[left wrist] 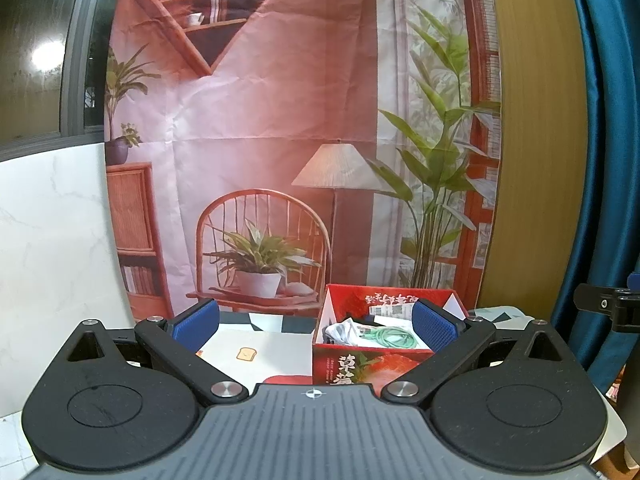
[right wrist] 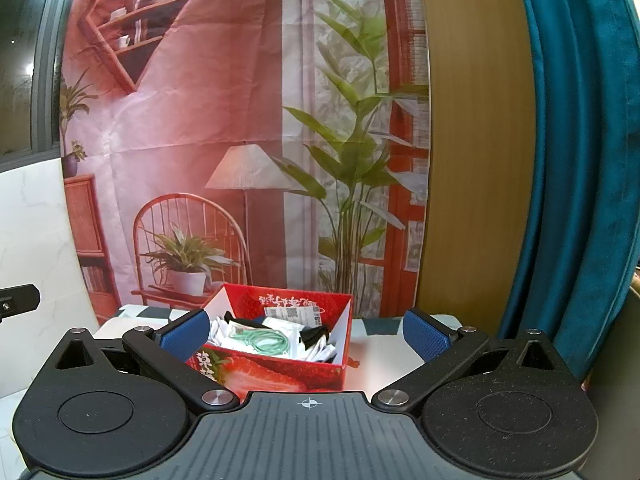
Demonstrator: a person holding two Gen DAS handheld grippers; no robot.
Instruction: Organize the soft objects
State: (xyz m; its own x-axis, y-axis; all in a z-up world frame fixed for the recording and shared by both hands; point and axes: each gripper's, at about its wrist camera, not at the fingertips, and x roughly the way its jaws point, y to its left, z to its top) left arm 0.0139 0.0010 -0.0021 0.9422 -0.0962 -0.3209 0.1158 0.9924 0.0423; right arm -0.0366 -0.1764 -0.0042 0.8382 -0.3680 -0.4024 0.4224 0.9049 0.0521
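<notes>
Left claw (left wrist: 316,330): spread wide, holding nothing, raised above the surface (left wrist: 276,350), level with the box rim.
Right claw (right wrist: 306,334): spread wide, holding nothing, level with the box rim.
Box (right wrist: 280,372): red, open-topped, standing upright toward the far edge of the surface, close before the printed backdrop (right wrist: 200,140).
Box contents: green cable (right wrist: 266,340) coiled on top of white (right wrist: 320,354) and black soft items (right wrist: 316,334), all inside the walls.
Open room: bare surface left of the box in the left view, bare strip right of the box in the right view.
Right border: blue curtain (right wrist: 580,160) hanging beyond the right edge.
</notes>
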